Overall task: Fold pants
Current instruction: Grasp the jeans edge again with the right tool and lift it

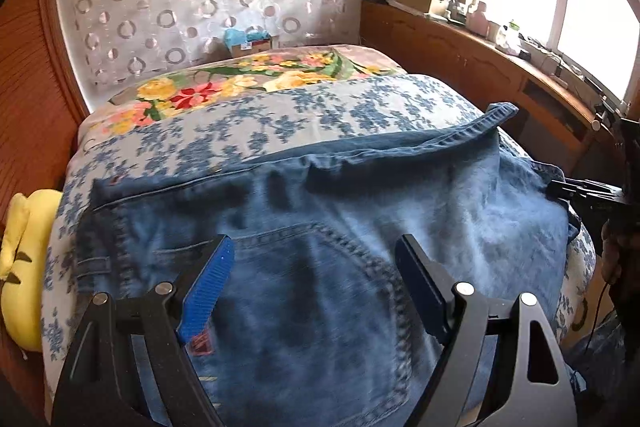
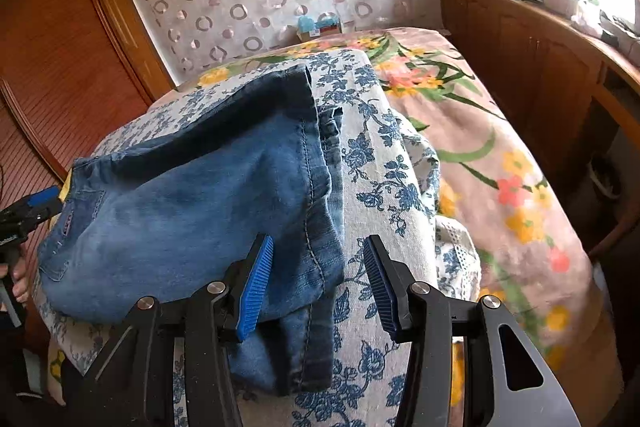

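Observation:
Blue denim pants (image 1: 340, 211) lie folded on a blue-flowered cover (image 1: 280, 119) on the bed. My left gripper (image 1: 316, 247) is open and empty, just above the waist end with its back pocket. My right gripper (image 2: 318, 247) is open and empty over the hem end of the pants (image 2: 200, 203), where the leg cuffs lie stacked. Each gripper shows at the edge of the other's view: the right one (image 1: 560, 189) at the far hem, the left one (image 2: 40, 203) at the waist.
A flowered bedspread (image 2: 500, 163) covers the bed's far side. A wooden cabinet ledge (image 1: 460, 43) with clutter runs under the window on the right. A yellow plush (image 1: 24, 267) sits at the bed's left edge. A wooden wardrobe (image 2: 52, 47) stands on the left.

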{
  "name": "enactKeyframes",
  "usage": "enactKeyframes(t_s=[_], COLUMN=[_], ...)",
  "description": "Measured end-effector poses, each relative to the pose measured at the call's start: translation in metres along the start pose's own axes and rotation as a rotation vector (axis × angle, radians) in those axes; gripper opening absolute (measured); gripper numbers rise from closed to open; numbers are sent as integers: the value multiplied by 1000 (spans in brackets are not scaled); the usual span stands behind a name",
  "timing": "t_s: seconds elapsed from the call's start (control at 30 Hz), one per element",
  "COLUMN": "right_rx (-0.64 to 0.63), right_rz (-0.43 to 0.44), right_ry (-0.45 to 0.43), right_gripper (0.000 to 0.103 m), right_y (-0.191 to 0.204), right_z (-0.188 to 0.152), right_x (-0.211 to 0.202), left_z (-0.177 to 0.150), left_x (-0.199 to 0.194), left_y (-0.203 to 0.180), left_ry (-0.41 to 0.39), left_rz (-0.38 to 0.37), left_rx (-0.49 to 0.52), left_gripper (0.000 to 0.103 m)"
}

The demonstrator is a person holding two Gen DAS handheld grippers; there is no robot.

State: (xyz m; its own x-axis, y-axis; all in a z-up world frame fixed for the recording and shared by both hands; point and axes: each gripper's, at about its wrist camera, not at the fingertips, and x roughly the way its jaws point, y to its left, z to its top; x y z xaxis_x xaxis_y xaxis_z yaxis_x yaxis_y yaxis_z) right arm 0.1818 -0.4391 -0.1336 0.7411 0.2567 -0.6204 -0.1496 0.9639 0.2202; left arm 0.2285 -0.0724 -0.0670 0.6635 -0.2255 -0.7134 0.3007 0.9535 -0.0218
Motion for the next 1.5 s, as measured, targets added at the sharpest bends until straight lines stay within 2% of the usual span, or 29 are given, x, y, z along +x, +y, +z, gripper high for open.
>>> enactKeyframes(t_s=[0.43, 0.67, 0.77, 0.97, 1.2, 1.5], right_rx=[-65, -81, -96, -108, -163, -296], right_rz=[3, 0, 10, 19, 60, 184], right_ry=[11, -3, -14, -52, -102, -158], right_gripper=[48, 17, 11, 8, 7, 7], right_y=[5, 15, 20, 31, 67, 153], right_z=[2, -4, -4, 5, 18, 36], right_x=[-7, -12, -15, -25, -35, -35], left_z=[18, 19, 16, 10, -1, -32], left_x=[29, 20, 14, -1, -29, -79], left_y=[-29, -31, -26, -11, 15, 63], left_ry=[17, 0, -7, -38, -89, -161], left_rz=[-49, -51, -50, -37, -27, 14], left_rx=[26, 44, 35, 11, -24, -95], left_gripper=[83, 83, 83, 83, 83, 83])
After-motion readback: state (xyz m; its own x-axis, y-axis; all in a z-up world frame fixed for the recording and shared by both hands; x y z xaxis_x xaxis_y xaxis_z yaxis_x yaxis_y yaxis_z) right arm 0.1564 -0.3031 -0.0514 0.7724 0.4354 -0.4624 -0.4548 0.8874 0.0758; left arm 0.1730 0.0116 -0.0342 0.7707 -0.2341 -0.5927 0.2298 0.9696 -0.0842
